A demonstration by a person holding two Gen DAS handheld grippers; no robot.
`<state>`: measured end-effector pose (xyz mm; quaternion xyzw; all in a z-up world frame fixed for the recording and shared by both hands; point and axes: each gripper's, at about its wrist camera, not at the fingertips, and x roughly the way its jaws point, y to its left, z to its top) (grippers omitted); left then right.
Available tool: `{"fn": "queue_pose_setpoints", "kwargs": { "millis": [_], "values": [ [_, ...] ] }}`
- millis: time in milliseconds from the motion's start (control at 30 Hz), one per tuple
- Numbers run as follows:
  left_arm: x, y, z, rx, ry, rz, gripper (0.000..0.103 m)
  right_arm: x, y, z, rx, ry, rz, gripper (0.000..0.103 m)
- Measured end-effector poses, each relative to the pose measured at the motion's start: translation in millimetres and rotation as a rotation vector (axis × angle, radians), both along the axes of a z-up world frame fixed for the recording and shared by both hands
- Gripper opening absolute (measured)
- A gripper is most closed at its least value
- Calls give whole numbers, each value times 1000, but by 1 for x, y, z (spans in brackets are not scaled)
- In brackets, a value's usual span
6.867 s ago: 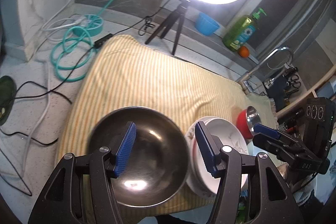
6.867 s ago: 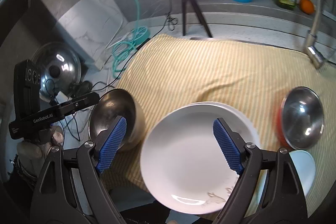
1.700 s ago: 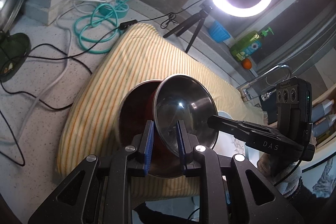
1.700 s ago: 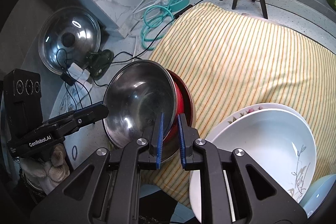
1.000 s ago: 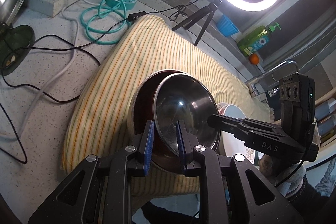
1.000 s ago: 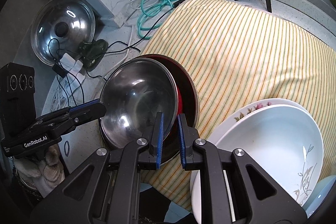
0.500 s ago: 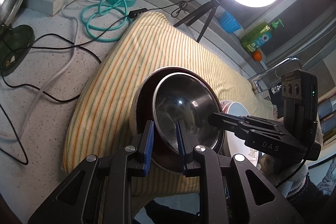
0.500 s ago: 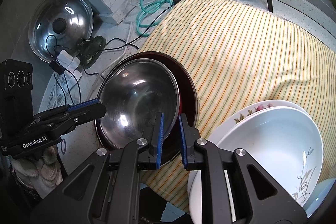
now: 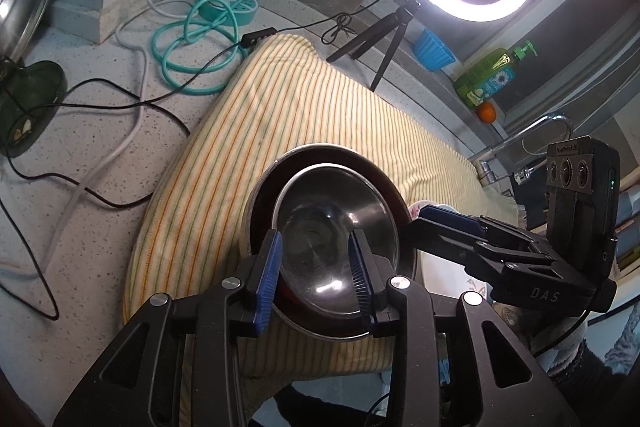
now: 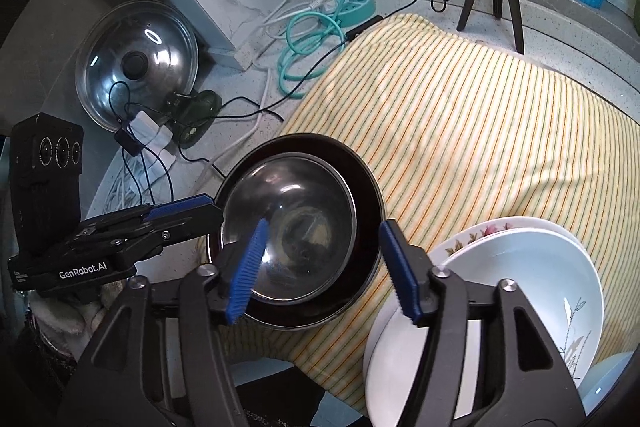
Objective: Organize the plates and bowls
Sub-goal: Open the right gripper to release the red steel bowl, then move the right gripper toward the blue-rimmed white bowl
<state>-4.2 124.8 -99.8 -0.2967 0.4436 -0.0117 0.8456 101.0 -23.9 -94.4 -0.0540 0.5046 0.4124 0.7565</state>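
Sitting inside the big dark bowl [image 10: 368, 211] on the striped cloth [image 10: 480, 131], the small steel bowl [image 10: 292, 223] is let go. L gripper [image 9: 316, 275] & R gripper [image 10: 324, 267] just opened, pads [image 10: 244, 267] off its rim. White plates [image 10: 520, 275] lie just right of R gripper.

Left gripper [image 9: 316, 269] pitched steeply downward, blue pads parted a modest gap, jaws just been opening; nested bowl rim sits between them, pads not pressing it; right gripper [image 10: 322, 267] also angled down, jaws just been opening, now spread wide, same bowl between them with clear space at each pad. Seen from the left wrist, the right gripper reaches in from the right of the jaws; from the right wrist, the left gripper comes in from the left, gloved hand under it.
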Motion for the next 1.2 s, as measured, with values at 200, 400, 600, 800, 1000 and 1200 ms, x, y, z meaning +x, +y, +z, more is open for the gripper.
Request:
{"fn": "queue_pose_setpoints", "kwargs": {
  "millis": [200, 400, 600, 800, 1000, 1200],
  "values": [
    [1, -3, 7, 28, -11, 0, 39, 1, -14, 9, 13, -24, -25, 76],
    [3, -13, 15, 61, -22, 2, 56, 2, -40, 17, 19, -40, -68, 77],
    [6, -32, 24, 115, -42, -4, 59, 6, -81, 22, 23, -43, -149, 77],
    [15, -55, 29, 127, -53, -59, 60, 11, -128, 27, 24, -44, -246, 77],
    [27, -83, 35, 119, -68, -116, 60, 12, -178, 32, 38, -53, -361, 77],
    [38, -116, 35, 107, -80, -193, 60, 13, -224, 33, 36, -57, -450, 77]
  ]
}}
